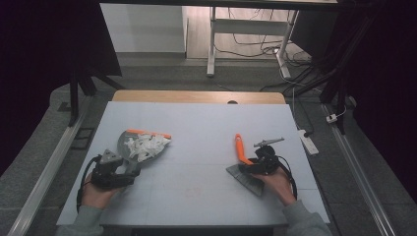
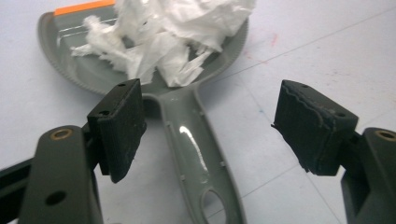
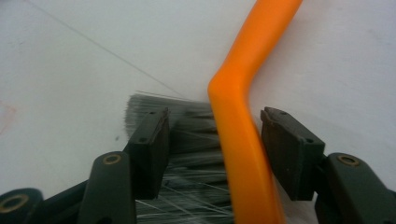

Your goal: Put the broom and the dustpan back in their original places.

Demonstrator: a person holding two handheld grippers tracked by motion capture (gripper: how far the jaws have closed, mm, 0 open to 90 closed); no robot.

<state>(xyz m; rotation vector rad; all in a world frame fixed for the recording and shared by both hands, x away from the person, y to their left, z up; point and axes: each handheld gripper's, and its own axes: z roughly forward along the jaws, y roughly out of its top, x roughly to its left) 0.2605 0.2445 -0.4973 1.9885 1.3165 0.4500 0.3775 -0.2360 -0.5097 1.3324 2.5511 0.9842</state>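
A grey dustpan (image 1: 127, 141) with an orange lip lies on the left of the table, with crumpled white paper (image 1: 146, 145) in it. My left gripper (image 1: 124, 170) hovers at its handle (image 2: 196, 149) with both pads (image 2: 122, 122) wide apart and clear of it, the paper (image 2: 168, 32) just beyond. On the right lies a brush with a bent orange handle (image 1: 240, 149) and grey bristles (image 3: 187, 144). My right gripper (image 1: 250, 167) straddles that handle (image 3: 243, 140). Its jaws stand open, and neither pad (image 3: 289, 156) presses on the handle.
The light grey tabletop (image 1: 196, 128) has a wooden strip (image 1: 196, 96) along its far edge. A white power strip (image 1: 309, 141) lies on the floor off the right edge. Desk legs and cables stand beyond the table.
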